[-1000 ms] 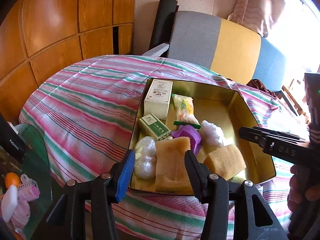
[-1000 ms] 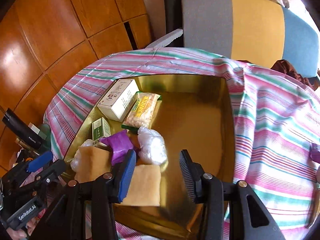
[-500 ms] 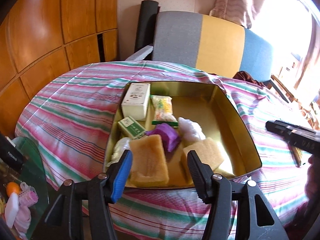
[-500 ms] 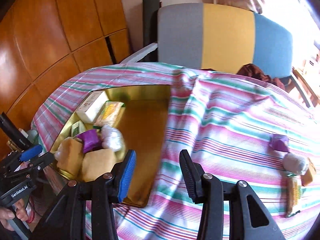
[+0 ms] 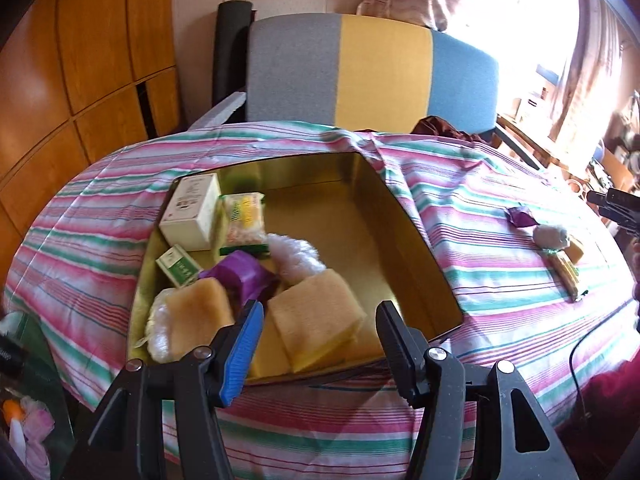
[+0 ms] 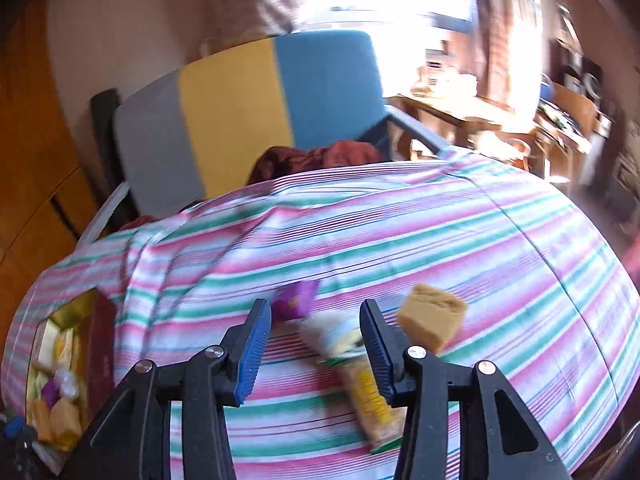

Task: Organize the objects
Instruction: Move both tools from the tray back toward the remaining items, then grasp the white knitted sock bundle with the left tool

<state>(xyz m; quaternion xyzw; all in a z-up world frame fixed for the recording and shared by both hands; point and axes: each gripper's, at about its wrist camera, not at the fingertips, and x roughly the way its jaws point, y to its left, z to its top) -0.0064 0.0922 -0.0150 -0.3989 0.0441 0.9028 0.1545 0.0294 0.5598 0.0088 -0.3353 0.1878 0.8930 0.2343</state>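
Left gripper parted and empty over gold tin of sponges and packets, right gripper parted, gripping nothing, above purple packet, sponge block and wrapped snack on striped cloth.

We've got a table under a pink-green striped cloth. On it: gold tin centre-left in the left view; purple packet, white ball, yellow snack pack, tan sponge clustered lower centre in the right view.
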